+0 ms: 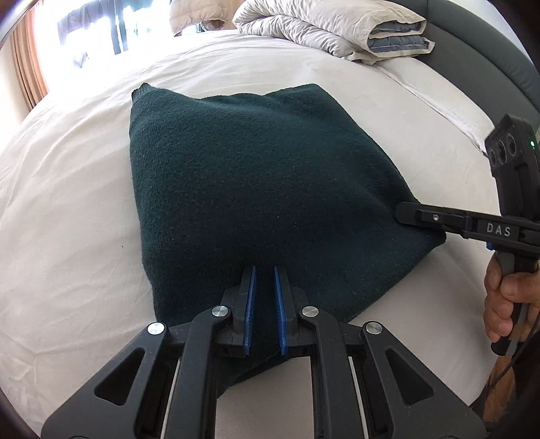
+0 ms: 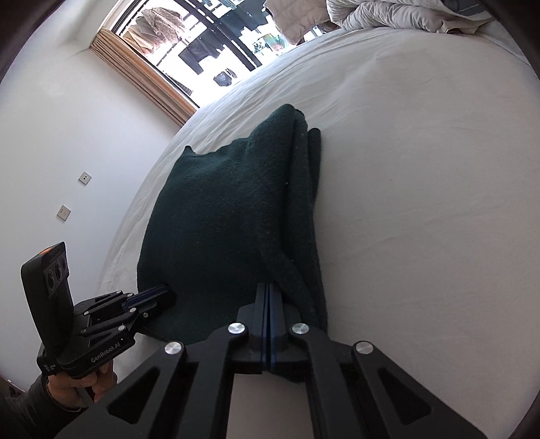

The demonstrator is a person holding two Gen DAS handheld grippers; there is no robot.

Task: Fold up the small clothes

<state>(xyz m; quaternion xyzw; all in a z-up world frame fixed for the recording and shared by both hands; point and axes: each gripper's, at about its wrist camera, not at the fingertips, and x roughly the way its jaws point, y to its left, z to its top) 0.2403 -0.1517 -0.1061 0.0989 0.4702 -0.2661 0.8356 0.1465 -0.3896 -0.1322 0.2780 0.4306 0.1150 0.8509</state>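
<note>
While the green sweater (image 1: 256, 175) lies folded mid-frame on the white bed (image 1: 67, 209), I see my left gripper (image 1: 265, 270) pinching its near edge at lower centre, and my right gripper (image 2: 269, 287) clamped shut on its near right corner. A duvet (image 1: 324, 27) sits upper right.

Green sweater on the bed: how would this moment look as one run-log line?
stage: mid-fold | green sweater: on bed | left gripper: pinching near edge | right gripper: shut on side fold
</note>
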